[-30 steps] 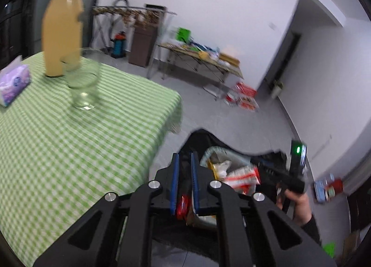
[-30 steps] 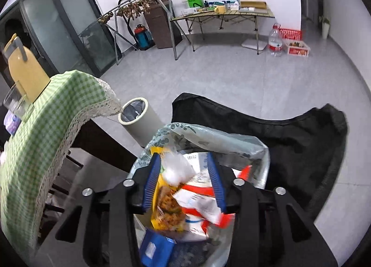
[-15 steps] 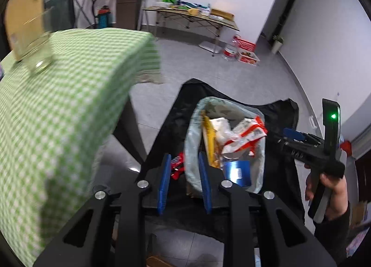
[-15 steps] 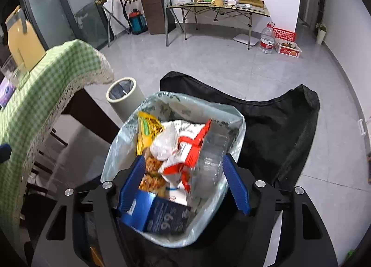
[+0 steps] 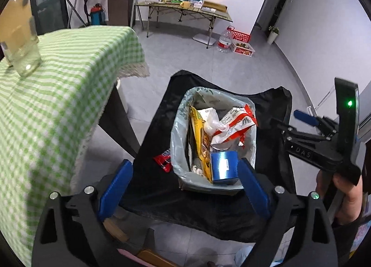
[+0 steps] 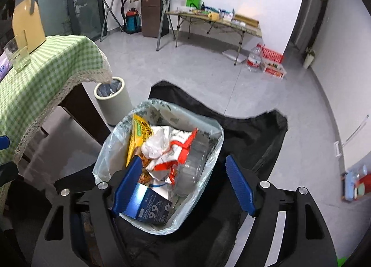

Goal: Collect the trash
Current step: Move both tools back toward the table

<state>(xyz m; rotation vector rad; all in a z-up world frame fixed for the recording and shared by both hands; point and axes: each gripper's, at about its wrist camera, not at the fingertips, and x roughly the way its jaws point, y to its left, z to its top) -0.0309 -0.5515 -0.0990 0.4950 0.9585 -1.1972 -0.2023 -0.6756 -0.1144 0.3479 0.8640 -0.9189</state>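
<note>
My left gripper point(image 5: 185, 188) and right gripper point(image 6: 183, 185) just spread wide, empty; trash bag point(image 5: 178, 132) stuffed with wrappers; red wrapper point(image 5: 164, 159) outside

Grey tiled floor point(image 6: 208, 76) carries a black chair seat point(image 5: 162, 188), on which stand a clear-lined trash bag point(image 5: 178, 137) full of wrappers and, just beside its left wall, a red packet point(image 5: 163, 161). A pale cylindrical bin point(image 6: 113, 102) stands on the floor by the table leg. The green checked tablecloth point(image 5: 58, 95) bears a glass tumbler point(image 5: 20, 53) and a yellow jug point(image 6: 26, 23).
</note>
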